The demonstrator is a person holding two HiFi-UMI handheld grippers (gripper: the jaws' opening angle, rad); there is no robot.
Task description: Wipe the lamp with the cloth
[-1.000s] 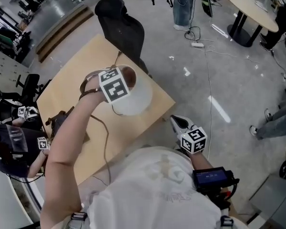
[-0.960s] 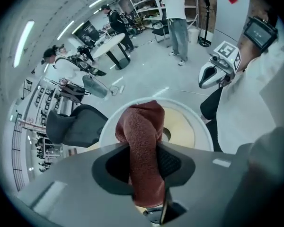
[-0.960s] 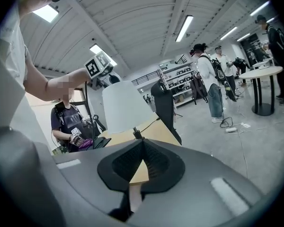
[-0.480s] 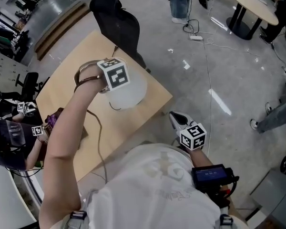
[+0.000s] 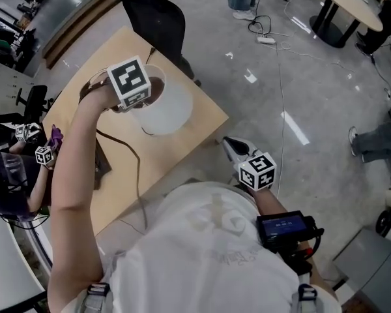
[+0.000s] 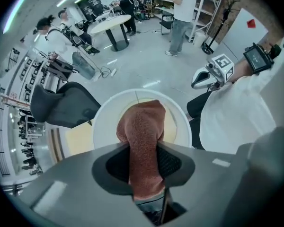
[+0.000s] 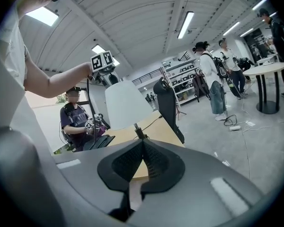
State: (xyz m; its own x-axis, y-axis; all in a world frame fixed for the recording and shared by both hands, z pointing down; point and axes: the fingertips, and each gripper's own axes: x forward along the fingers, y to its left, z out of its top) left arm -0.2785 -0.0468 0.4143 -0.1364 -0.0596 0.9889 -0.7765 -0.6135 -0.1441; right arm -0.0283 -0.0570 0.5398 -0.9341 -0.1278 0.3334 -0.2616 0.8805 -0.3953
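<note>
The lamp's white shade stands on the wooden table. My left gripper points straight down over the shade's open top, at its left side, and is shut on a reddish-brown cloth. In the left gripper view the cloth hangs past the left gripper into the ring of the shade's rim. My right gripper hovers off the table's right corner, shut with nothing in it. In the right gripper view the right gripper looks toward the shade and the lamp's stem.
A black office chair stands against the table's far edge. A dark cable runs across the tabletop. A seated person with marker cubes is at the left. A round table and floor cables lie at the upper right.
My left gripper has moved up and to the left across the top of the shade, with the cloth in it. The right gripper has kept its place.
</note>
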